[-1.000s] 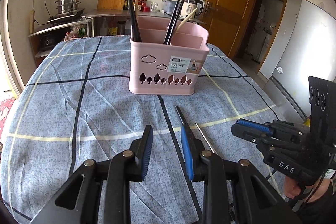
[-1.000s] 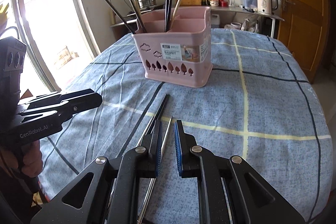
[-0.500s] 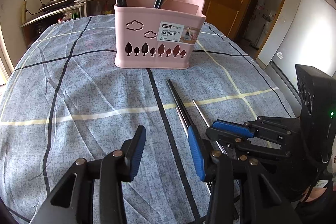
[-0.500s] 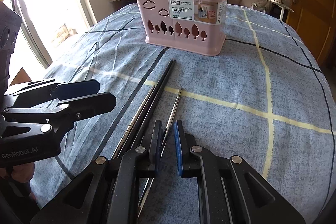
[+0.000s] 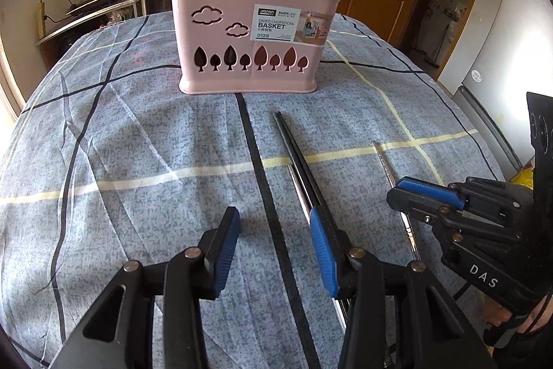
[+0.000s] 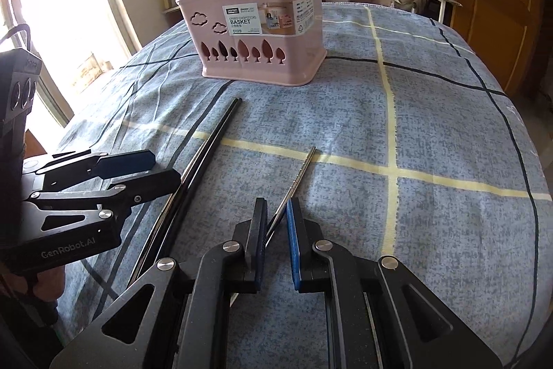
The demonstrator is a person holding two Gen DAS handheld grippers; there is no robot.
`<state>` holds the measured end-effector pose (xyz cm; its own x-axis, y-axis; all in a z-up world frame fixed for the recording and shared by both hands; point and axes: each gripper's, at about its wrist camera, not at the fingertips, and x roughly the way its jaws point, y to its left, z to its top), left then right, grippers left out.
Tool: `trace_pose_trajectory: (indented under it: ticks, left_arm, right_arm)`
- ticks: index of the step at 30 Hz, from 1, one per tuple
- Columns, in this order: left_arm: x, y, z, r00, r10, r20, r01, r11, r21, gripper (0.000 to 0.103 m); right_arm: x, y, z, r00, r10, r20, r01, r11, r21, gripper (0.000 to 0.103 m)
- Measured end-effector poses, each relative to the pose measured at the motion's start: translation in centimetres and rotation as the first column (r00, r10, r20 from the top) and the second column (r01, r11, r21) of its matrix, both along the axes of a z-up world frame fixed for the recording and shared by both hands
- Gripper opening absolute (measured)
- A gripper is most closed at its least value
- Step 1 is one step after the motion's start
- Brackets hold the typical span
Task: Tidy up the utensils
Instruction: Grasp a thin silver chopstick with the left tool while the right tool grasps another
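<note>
A: We're at the pick-up step, as we read it. Our right tool (image 6: 276, 232) sits low in the centre of the right wrist view, jaws only narrowly apart, with the steel chopstick (image 6: 297, 177) running up out of the gap between them. The pads don't look pressed on it yet.

B: And our left tool (image 5: 274, 249) at the bottom of the left wrist view stands well apart with nothing between its pads but cloth. The black chopsticks (image 5: 299, 158) lie just to the right of its right pad, slanting up toward the pink chopstick basket (image 5: 255, 37).

A: So the next move calls for squeezing the right tool onto the steel stick, and shifting the left tool rightward so the black pair falls inside its gap.

B: The basket stands in the upper middle of both views, already holding several sticks at its left and middle. The right side of it looks freer, though we can't see inside.

A: Room is good. The blue checked cloth (image 6: 432, 127) on the counter is bare at the right of the right wrist view. The counter edge drops away at far right there, and our two tools are near each other, so we'd mind a clash.
</note>
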<state>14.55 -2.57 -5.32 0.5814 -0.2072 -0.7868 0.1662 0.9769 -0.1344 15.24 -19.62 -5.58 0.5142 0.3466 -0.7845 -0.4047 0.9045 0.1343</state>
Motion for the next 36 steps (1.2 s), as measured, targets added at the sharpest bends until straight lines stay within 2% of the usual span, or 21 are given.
trace_pose_trajectory:
  ticks: [6, 11, 12, 14, 15, 16, 20, 27, 31, 36]
  left_arm:
    - [0.1, -0.9, -0.2, 1.000, 0.019, 0.008, -0.019, 0.999, 0.032, 0.052]
    - [0.0, -1.9, -0.3, 1.000, 0.009, 0.027, -0.012, 0.993, 0.114, 0.050]
    - [0.0, -1.7, -0.3, 1.000, 0.007, 0.028, -0.010, 0.993, 0.116, 0.048]
    - [-0.2, -1.3, -0.2, 0.999, 0.002, 0.033, -0.006, 0.992, 0.125, 0.031]
    - [-0.2, -1.1, -0.2, 0.999, -0.005, 0.034, 0.001, 0.991, 0.131, 0.025]
    - [-0.3, -0.8, -0.2, 0.999, -0.012, 0.033, 0.007, 0.990, 0.138, 0.014]
    - [-0.1, 0.8, 0.0, 1.000, -0.027, 0.014, 0.025, 0.990, 0.138, 0.009]
    - [0.6, 3.2, 0.1, 1.000, 0.003, -0.030, 0.000, 0.994, 0.108, 0.009]
    - [1.7, 3.2, 0.2, 0.998, 0.014, -0.057, -0.009, 0.997, 0.083, 0.026]
    - [2.7, 2.8, 0.1, 0.998, 0.027, -0.063, -0.022, 0.997, 0.077, 0.033]
  right_arm:
    - [0.0, -0.2, -0.1, 1.000, 0.004, 0.002, -0.004, 1.000, 0.012, 0.012]
    - [0.0, -0.5, -0.1, 1.000, 0.000, 0.001, 0.000, 1.000, 0.011, 0.012]
    - [0.0, -0.6, -0.1, 1.000, -0.002, 0.001, 0.002, 1.000, 0.010, 0.012]
    - [0.0, -0.9, -0.1, 1.000, -0.005, 0.001, 0.005, 1.000, 0.008, 0.012]
    - [0.0, -1.0, -0.1, 1.000, -0.004, 0.000, 0.004, 1.000, 0.008, 0.012]
    - [0.0, -1.2, -0.1, 1.000, 0.000, -0.002, 0.000, 1.000, 0.011, 0.012]
    - [0.1, -1.4, -0.1, 1.000, 0.021, -0.009, -0.021, 1.000, 0.015, 0.012]
    - [0.7, -2.0, 0.1, 0.999, 0.013, -0.037, -0.012, 1.000, 0.013, 0.011]
    - [1.5, -1.4, 0.4, 0.999, -0.023, -0.042, 0.022, 1.000, -0.019, 0.012]
    - [3.1, -1.2, 0.3, 0.995, -0.074, -0.064, 0.071, 0.996, -0.048, 0.012]
